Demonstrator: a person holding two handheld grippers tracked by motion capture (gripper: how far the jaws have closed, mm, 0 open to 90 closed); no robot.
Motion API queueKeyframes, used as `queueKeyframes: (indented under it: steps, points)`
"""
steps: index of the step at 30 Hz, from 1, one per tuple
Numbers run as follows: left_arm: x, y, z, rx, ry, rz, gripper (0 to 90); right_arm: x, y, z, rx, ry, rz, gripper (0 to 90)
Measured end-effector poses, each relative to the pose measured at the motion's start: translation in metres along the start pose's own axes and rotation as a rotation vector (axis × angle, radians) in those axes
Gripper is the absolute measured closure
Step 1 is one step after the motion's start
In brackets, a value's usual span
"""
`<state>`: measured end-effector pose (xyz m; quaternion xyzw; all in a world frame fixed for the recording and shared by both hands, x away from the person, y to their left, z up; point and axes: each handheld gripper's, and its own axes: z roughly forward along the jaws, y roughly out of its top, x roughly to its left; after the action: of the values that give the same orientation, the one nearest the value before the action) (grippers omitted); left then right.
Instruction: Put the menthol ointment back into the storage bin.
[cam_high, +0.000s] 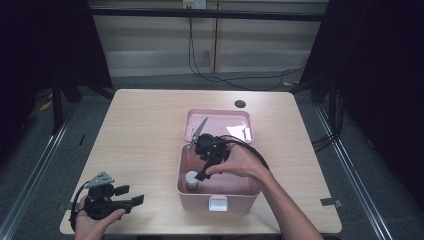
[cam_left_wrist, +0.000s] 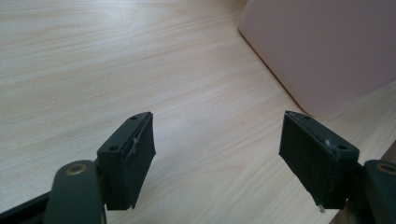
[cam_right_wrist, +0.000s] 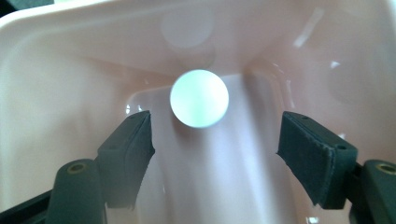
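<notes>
While the left gripper (cam_high: 131, 201) lies low near the table's (cam_high: 145, 130) front edge, held in the person's left hand (cam_high: 95, 222), its jaws stand spread with nothing between them. In the left gripper view bare wood runs ahead of the pads and the pink box's (cam_left_wrist: 322, 51) outer wall stands beyond the right-hand jaw, well apart. That arm looks parked out of the way, leaving the box free.

Farther on, the right gripper (cam_high: 201, 176) reaches down into the open pink box (cam_high: 218, 192), its lid (cam_high: 218, 125) folded flat behind. Its jaws are also spread and grip nothing. A small white cylinder (cam_right_wrist: 199, 98) stands upright on the box floor, just ahead of the fingertips and between their lines, nearer the left-hand pad (cam_right_wrist: 133, 151), not touching either. From above, in the high view, it sits in the box's front-left corner (cam_high: 192, 180). It looks smooth, matte and round-topped, pale against the glossy pink walls. I judge the wide spread is meant to straddle it; whether for a grasp or after a release I cannot tell.
</notes>
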<state>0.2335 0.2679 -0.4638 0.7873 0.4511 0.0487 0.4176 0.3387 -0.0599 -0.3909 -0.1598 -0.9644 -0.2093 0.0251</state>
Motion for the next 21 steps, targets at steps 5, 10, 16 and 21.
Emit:
queueKeyframes:
  steps: [5, 10, 16, 21]
  points:
    - [0.001, 0.000, 0.000, 0.002, 0.003, 0.002, 26.5, 0.003, -0.017, -0.014, -0.058, -0.068, 0.057, 27.4]
    - [0.001, 0.000, 0.000, -0.001, 0.003, -0.006, 26.4, 0.005, -0.035, -0.025, -0.133, -0.118, 0.090, 29.2]
    - [0.001, 0.000, 0.000, 0.002, 0.004, -0.003, 26.5, 0.005, -0.061, -0.041, -0.190, -0.164, 0.138, 32.4]
    - [0.001, 0.000, 0.000, 0.003, 0.005, -0.011, 27.4, 0.008, -0.081, -0.056, -0.261, -0.221, 0.174, 32.6]
